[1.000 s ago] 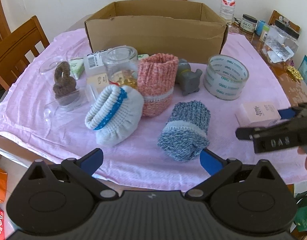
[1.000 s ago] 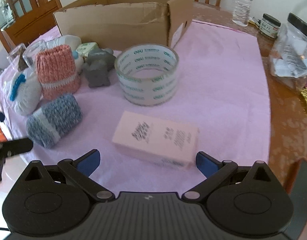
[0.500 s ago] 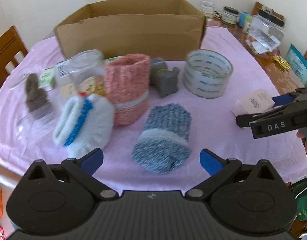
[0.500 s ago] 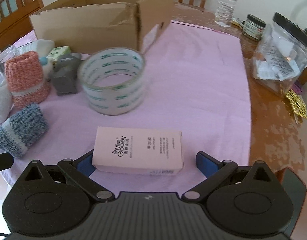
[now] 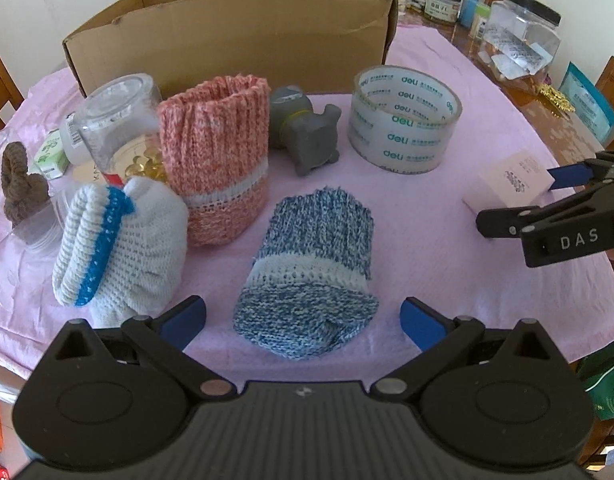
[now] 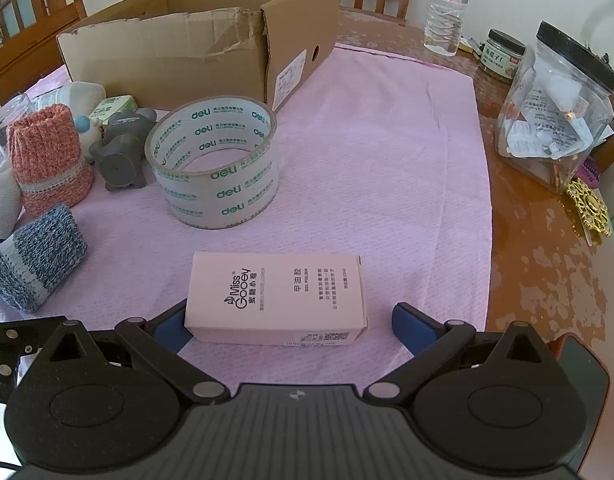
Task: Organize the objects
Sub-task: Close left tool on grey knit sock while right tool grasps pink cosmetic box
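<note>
A blue knitted sleeve (image 5: 311,276) lies on its side on the pink cloth, its closed end between the tips of my open left gripper (image 5: 303,318); it also shows in the right wrist view (image 6: 35,256). A pink Miss Gooey box (image 6: 275,298) lies flat between the fingers of my open right gripper (image 6: 289,322), the left finger close to its end, the right finger apart. That gripper and the box (image 5: 511,178) show at the right of the left wrist view. An open cardboard box (image 5: 235,32) stands at the back.
A pink knitted sleeve (image 5: 217,156), a white-and-blue knitted one (image 5: 119,240), a glass jar (image 5: 119,128), a grey toy (image 5: 307,132) and a tape roll (image 5: 403,120) stand on the cloth. A clear jar with a black lid (image 6: 559,108) and a water bottle (image 6: 445,8) stand on the bare table at right.
Both grippers have moved forward. The blue sleeve now lies at my left fingertips, and the pink box lies between my right fingers. Both stay open.
</note>
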`<act>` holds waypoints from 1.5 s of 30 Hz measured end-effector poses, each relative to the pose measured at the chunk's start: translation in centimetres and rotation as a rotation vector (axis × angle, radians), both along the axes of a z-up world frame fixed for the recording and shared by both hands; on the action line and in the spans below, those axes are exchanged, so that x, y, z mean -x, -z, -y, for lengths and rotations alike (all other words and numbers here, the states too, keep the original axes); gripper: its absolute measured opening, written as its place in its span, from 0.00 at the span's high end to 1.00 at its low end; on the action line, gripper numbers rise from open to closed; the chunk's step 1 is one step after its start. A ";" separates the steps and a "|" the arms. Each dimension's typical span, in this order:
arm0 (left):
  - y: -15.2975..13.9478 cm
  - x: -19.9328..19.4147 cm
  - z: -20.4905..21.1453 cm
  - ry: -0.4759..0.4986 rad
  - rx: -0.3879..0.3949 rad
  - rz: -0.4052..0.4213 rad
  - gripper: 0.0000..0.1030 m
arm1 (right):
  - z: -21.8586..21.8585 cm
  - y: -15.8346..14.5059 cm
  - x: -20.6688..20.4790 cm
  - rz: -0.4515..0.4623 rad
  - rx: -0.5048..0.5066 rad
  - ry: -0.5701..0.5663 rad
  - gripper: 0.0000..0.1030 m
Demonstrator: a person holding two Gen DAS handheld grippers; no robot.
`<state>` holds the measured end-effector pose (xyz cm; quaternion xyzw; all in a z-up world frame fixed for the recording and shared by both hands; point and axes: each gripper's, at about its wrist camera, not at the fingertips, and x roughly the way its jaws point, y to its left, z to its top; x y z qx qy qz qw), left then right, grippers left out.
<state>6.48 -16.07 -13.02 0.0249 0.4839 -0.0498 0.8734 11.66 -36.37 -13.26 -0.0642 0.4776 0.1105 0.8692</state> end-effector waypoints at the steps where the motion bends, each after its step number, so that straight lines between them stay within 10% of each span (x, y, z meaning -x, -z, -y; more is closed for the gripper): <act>1: 0.1 0.2 0.0 0.000 0.001 0.012 0.00 | 0.0 0.0 0.0 0.001 0.000 0.001 0.00; 29: -0.8 -0.5 -0.7 0.139 0.061 0.061 0.04 | -0.4 -0.4 0.0 -0.003 -0.003 0.041 0.00; 45: -1.1 -1.7 -1.2 0.199 0.109 0.042 0.29 | -0.9 -1.2 -0.2 0.005 0.011 0.094 0.13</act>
